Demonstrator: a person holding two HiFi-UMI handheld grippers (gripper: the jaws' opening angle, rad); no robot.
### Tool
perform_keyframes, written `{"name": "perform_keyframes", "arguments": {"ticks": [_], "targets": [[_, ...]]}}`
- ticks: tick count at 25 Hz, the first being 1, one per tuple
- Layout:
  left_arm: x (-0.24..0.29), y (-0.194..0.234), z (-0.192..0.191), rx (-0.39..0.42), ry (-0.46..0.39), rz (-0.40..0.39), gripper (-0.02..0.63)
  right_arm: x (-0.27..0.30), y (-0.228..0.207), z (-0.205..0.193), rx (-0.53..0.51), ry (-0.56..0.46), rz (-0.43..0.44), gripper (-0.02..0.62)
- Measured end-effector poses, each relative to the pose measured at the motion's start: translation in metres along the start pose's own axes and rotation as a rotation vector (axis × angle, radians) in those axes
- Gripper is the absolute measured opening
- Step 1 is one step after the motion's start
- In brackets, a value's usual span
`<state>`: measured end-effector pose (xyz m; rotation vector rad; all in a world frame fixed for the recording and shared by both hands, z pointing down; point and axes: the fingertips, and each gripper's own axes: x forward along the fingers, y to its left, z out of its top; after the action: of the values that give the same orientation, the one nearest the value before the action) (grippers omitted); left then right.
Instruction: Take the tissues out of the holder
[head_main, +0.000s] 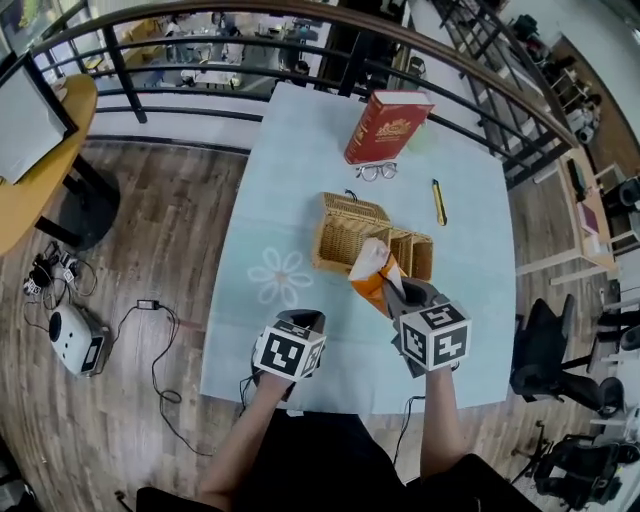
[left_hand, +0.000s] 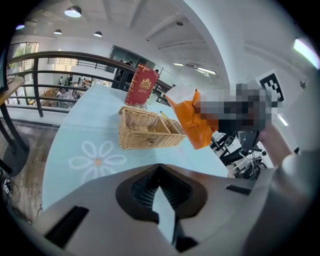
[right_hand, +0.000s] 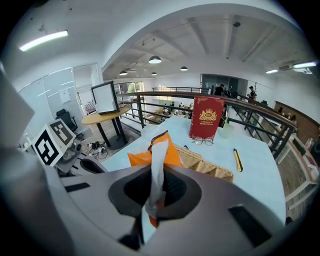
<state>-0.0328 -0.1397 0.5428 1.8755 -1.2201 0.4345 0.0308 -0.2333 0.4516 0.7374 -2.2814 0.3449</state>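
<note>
A wicker holder with several compartments stands mid-table; it also shows in the left gripper view and the right gripper view. My right gripper is shut on an orange tissue pack with a white tissue sticking out, held just above the holder's near right corner. The pack sits pinched between the right gripper's jaws. The pack hangs clear of the holder in the left gripper view. My left gripper hovers near the table's front edge, its jaws together and empty.
A red book stands upright at the table's far end, with glasses before it and a yellow pen-like tool to the right. A railing runs behind. A round table, cables and a white device lie left.
</note>
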Motion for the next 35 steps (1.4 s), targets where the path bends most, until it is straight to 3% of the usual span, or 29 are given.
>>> {"name": "perform_keyframes", "arguments": {"ticks": [9, 24, 35], "targets": [[-0.004, -0.026, -0.015, 0.107, 0.038, -0.03, 0.002, -0.023, 0.007, -0.066, 0.166, 0.069, -0.113, 0.021], [0.015, -0.082, -0.048, 0.249, 0.12, -0.122, 0.002, -0.07, 0.006, -0.17, 0.355, 0.132, -0.231, 0.021], [0.024, -0.097, -0.072, 0.292, 0.174, -0.139, 0.002, -0.053, 0.022, -0.24, 0.342, 0.186, -0.225, 0.021]]}}
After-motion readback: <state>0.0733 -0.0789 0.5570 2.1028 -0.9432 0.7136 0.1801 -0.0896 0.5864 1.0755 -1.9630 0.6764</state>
